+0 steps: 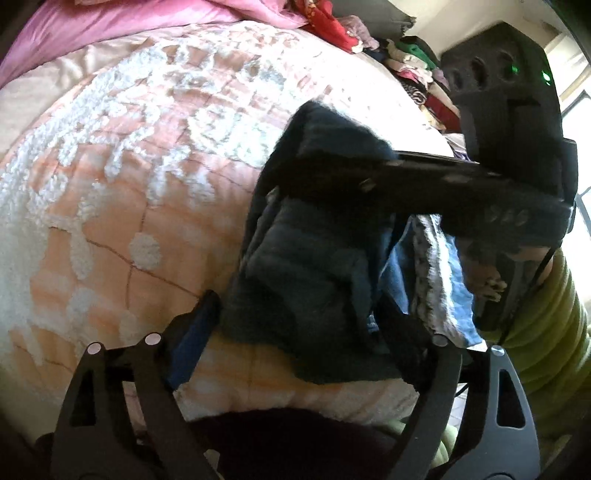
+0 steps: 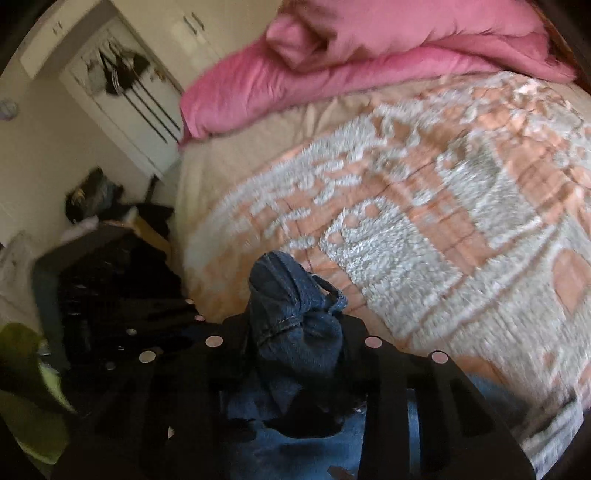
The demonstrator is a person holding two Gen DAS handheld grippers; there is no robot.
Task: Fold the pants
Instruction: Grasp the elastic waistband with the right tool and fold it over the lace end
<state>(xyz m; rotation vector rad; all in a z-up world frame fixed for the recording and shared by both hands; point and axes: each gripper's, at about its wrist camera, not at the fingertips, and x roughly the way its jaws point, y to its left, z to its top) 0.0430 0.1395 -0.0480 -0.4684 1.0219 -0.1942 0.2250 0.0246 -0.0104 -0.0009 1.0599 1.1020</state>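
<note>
Dark blue jeans point(image 1: 306, 258) hang bunched over the near edge of the bed. In the left wrist view my left gripper point(image 1: 299, 317) stands open, its fingers wide apart on either side of the cloth's lower part. My right gripper point(image 1: 332, 162) reaches in from the right above it, and its tip is buried in the upper fold of the jeans. The right wrist view shows the right gripper point(image 2: 295, 325) shut on a wad of the jeans point(image 2: 291, 295), which sticks up between the fingers, with more denim below.
The bed wears a peach and white tufted bedspread point(image 1: 129, 166) point(image 2: 424, 221), with a pink duvet point(image 1: 92, 22) point(image 2: 332, 74) at its head. A pile of clothes point(image 1: 417, 70) lies at the far side. A green sleeve point(image 1: 546, 314) shows at right. Dark clutter point(image 2: 110, 277) and a wardrobe point(image 2: 122, 81) stand beside the bed.
</note>
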